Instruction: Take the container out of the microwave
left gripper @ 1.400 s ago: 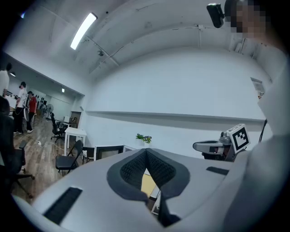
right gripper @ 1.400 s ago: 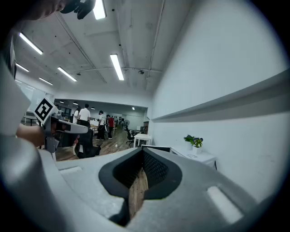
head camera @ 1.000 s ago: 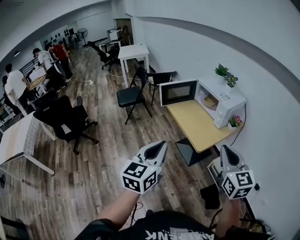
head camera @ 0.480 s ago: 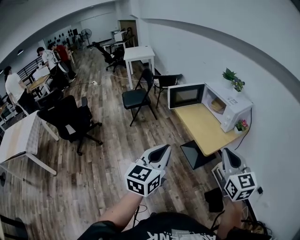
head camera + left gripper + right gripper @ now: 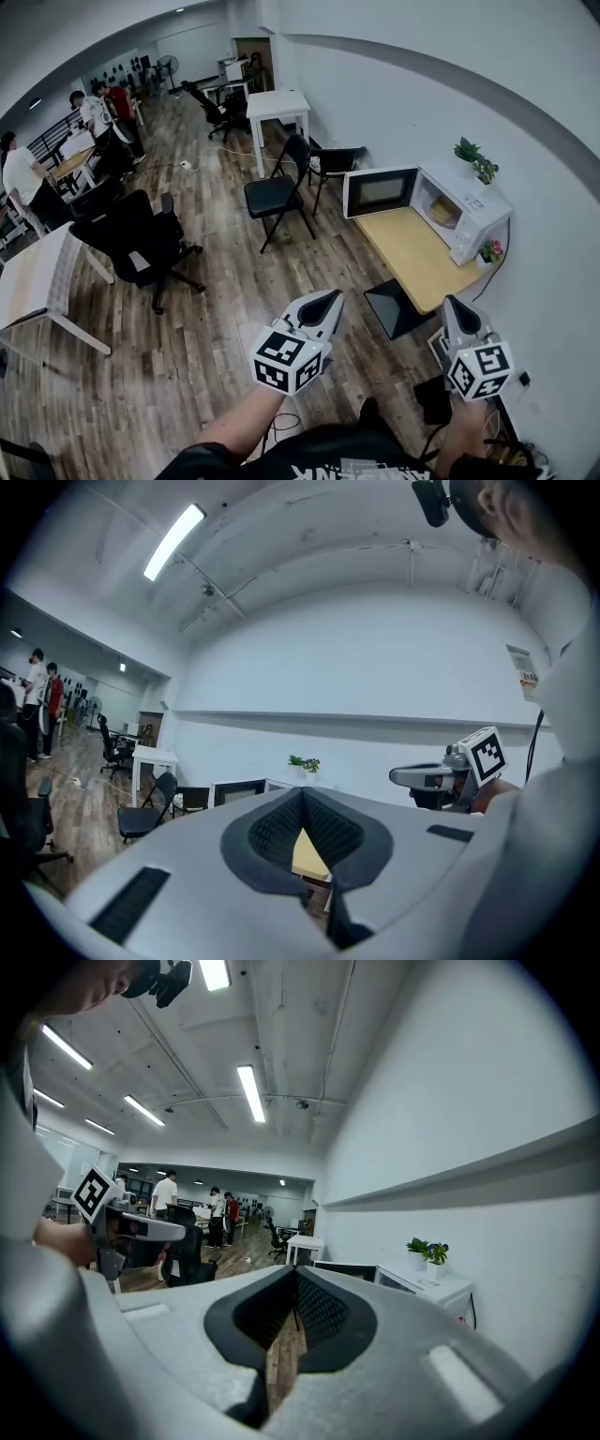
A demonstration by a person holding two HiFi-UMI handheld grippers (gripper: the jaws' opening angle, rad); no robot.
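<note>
A white microwave (image 5: pixel 469 217) stands on a wooden table (image 5: pixel 411 258) against the right wall, its door (image 5: pixel 380 191) swung open to the left. Inside it sits a tan container (image 5: pixel 444 210). My left gripper (image 5: pixel 329 301) and right gripper (image 5: pixel 454 303) are held out level in front of me, well short of the table, both shut and empty. In the left gripper view the jaws (image 5: pixel 302 792) meet, with the microwave door (image 5: pixel 236 792) far ahead. In the right gripper view the jaws (image 5: pixel 293 1272) meet too, and the microwave (image 5: pixel 427 1288) lies ahead to the right.
Two potted plants (image 5: pixel 474 156) stand on the microwave and a small flower pot (image 5: pixel 490 251) beside it. A black folding chair (image 5: pixel 273 193), a black office chair (image 5: pixel 137 236) and a white table (image 5: pixel 275 103) stand on the wood floor. People (image 5: pixel 94 117) are at the far left.
The microwave and its table have shifted right and a little nearer in the head view. Both grippers travelled along with me and stayed shut.
</note>
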